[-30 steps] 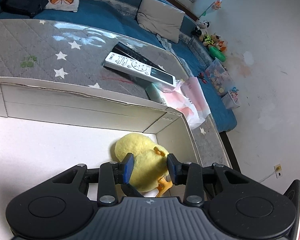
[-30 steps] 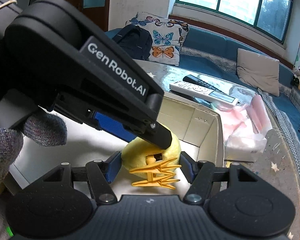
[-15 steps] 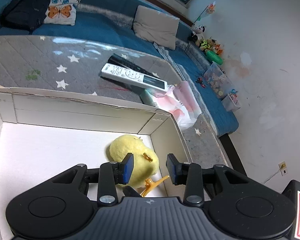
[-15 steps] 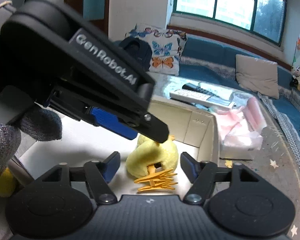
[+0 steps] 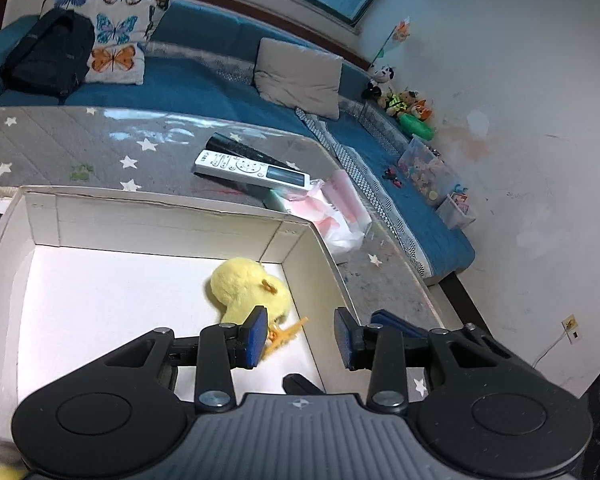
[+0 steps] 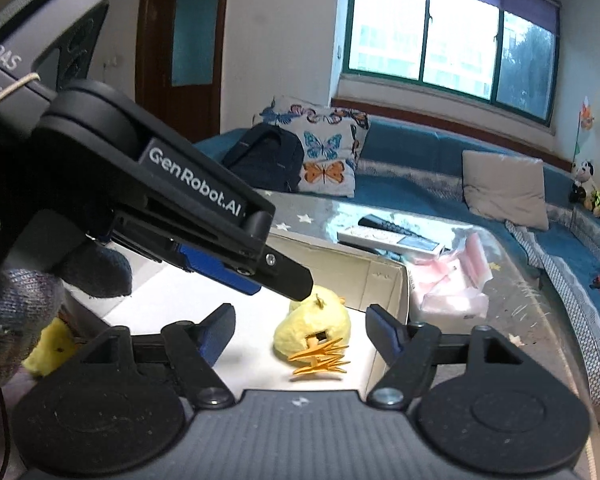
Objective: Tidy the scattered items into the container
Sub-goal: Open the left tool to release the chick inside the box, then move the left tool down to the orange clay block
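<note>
Duck down in the box; both your grippers stand empty above it.

Your right gripper (image 6: pixel 300 328) is nearest, its jaws opening, nothing pressed between them; the duck (image 6: pixel 312 330) lies just ahead, orange feet toward you, in the box (image 5: pixel 160 220); your left gripper (image 5: pixel 300 340) hangs half-open and empty (duck off its left pad); beyond the far wall, the remotes (image 5: pixel 252 166) lie crosswise, nearer your right.
</note>
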